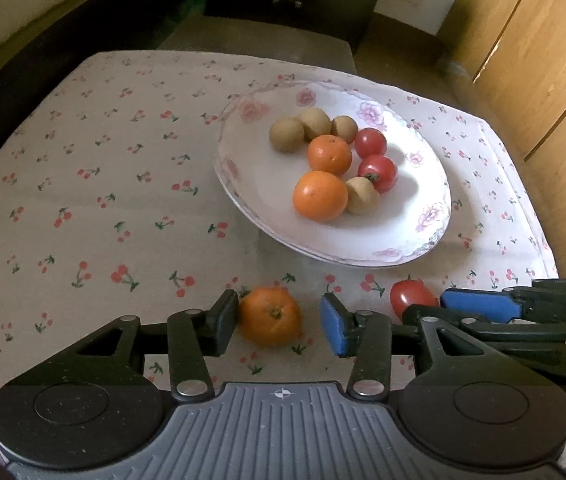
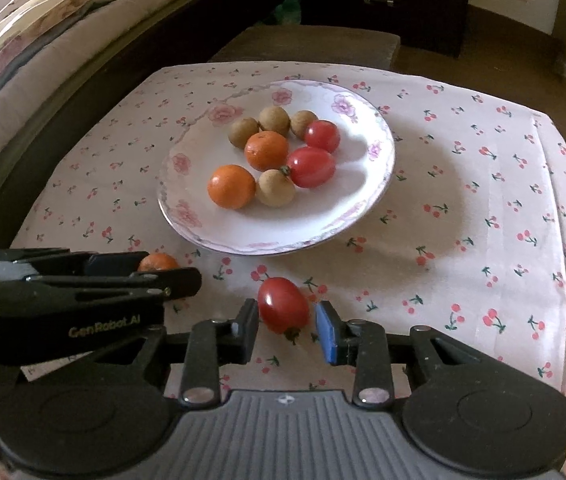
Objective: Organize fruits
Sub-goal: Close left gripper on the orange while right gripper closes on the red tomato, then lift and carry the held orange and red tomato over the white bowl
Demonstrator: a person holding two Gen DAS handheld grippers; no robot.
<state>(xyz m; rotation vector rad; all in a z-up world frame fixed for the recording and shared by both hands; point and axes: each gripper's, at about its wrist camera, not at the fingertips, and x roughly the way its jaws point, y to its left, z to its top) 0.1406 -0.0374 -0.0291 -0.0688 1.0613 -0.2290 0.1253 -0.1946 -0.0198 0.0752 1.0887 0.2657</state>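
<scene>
Left tool [image 1: 279, 320] straddles loose orange [image 1: 270, 316] on counter, just in front of plate [image 1: 243, 200]: black pad touching fruit, blue pad clear of it, jaws half wide, no grip. Right tool [image 2: 286, 326] straddles loose tomato [image 2: 283, 305], also in front of plate, right of orange; long axis angled across jaws, stem end toward tool; jaws narrow, small gap at blue pad, not clamped. Each tool nearest own fruit. Plate holds oranges, tomatoes, brown fruits. Cherry-print cloth [image 2: 483, 200] covers counter; bed left of plate, wooden cupboards right.
</scene>
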